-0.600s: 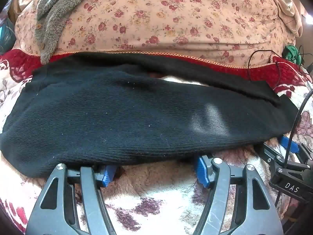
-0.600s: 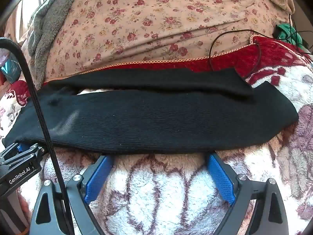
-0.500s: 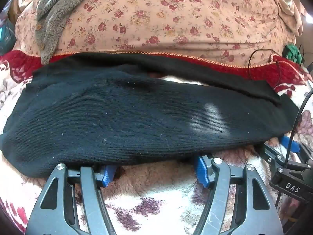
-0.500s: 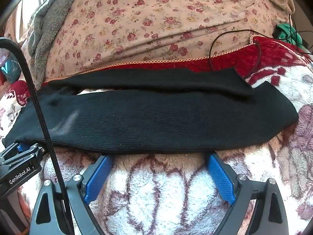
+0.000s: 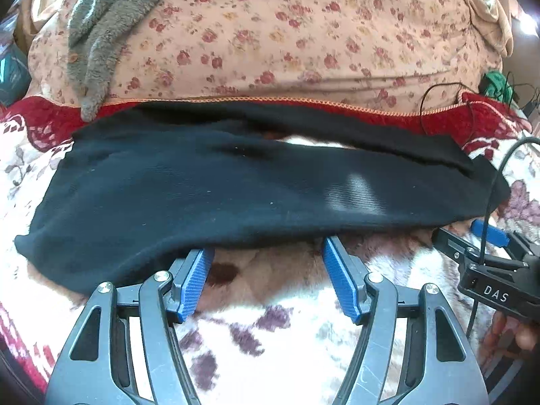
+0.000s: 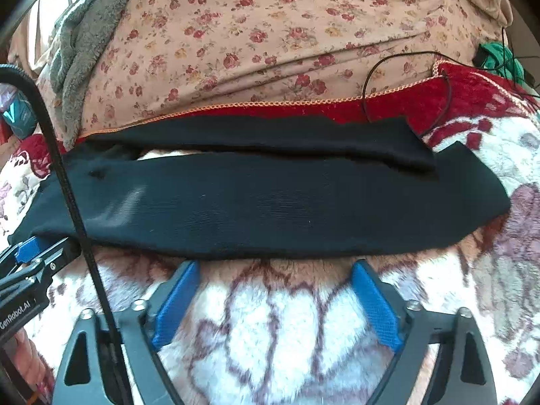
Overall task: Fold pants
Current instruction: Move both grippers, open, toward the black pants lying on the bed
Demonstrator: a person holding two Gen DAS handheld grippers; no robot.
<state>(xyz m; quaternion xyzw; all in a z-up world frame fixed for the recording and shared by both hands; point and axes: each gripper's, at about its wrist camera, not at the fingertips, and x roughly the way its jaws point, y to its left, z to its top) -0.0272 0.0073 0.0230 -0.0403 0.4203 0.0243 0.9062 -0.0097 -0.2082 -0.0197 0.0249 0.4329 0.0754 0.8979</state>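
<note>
Black knit pants (image 5: 236, 189) lie stretched left to right on a plush white blanket with purple flowers (image 5: 287, 310). They also show in the right wrist view (image 6: 253, 202), both legs side by side. My left gripper (image 5: 268, 253) is open, its blue pads at the pants' near edge, the tips just under the hem. My right gripper (image 6: 275, 266) is open, its blue pads just short of the near edge. Each gripper shows at the side of the other's view.
A pink floral quilt (image 5: 287, 33) rises behind the pants, with a grey fleece garment (image 5: 101, 33) draped on it. A red blanket border (image 6: 472, 101) and a thin black cable (image 6: 371, 77) lie at the far right. A green object (image 5: 494, 82) sits beyond.
Both grippers have drawn back slightly toward me. The left jaws have narrowed a little and more of their blue pads shows below the pants' edge.
</note>
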